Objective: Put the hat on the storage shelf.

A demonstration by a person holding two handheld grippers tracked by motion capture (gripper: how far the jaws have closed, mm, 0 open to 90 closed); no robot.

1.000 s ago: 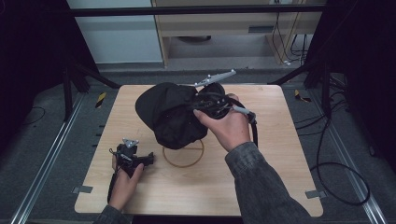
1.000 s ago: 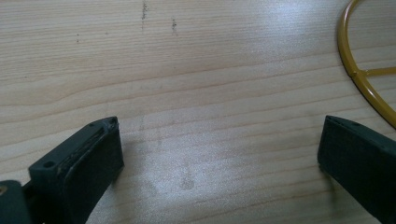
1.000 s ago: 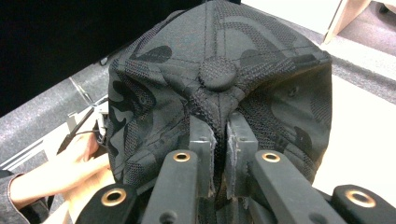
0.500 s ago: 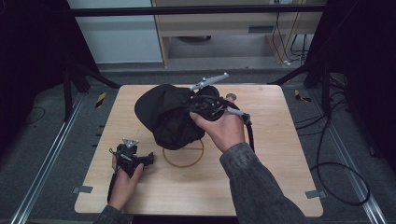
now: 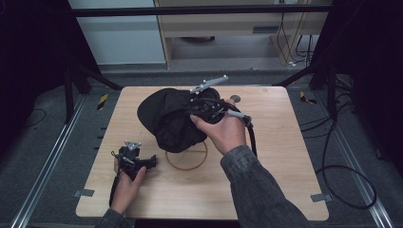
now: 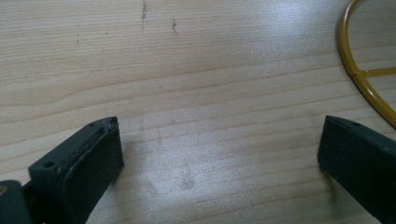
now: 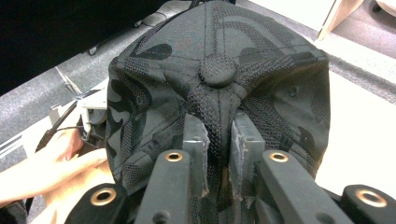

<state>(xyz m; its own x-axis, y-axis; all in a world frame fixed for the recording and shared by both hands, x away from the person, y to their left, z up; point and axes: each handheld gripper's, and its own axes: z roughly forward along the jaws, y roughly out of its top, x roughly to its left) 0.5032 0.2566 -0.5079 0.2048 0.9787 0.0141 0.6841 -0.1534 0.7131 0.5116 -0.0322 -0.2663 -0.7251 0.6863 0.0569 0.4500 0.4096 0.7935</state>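
The right tongs (image 7: pixel 217 140) pinch a fold of the black cap (image 7: pixel 219 88) just below its top button (image 7: pixel 217 71). Their jaws have just been opening slightly, yet the fabric sits pressed between the pads, so the grip holds. The cap (image 5: pixel 173 118) is at the middle of the tabletop (image 5: pixel 285 142), on its far half, and covers the far edge of a yellow wire ring (image 5: pixel 187 159) lying flat on the wood.

The left tongs (image 5: pixel 135 159) rest at the near left of the tabletop in the person's left hand (image 5: pixel 124 187), released, with the jaws wide apart and nothing between them.

Progress, as a judgement: the cap is gripped but appears not yet carried to any new place; moving, shaping or setting it down is left to do.

View differences: the right gripper view shows the fabric fold, the mesh weave and the button. The high view shows the layout, including the ring under the cap. The left gripper view shows bare wood grain and an arc of the ring (image 6: pixel 357 70).
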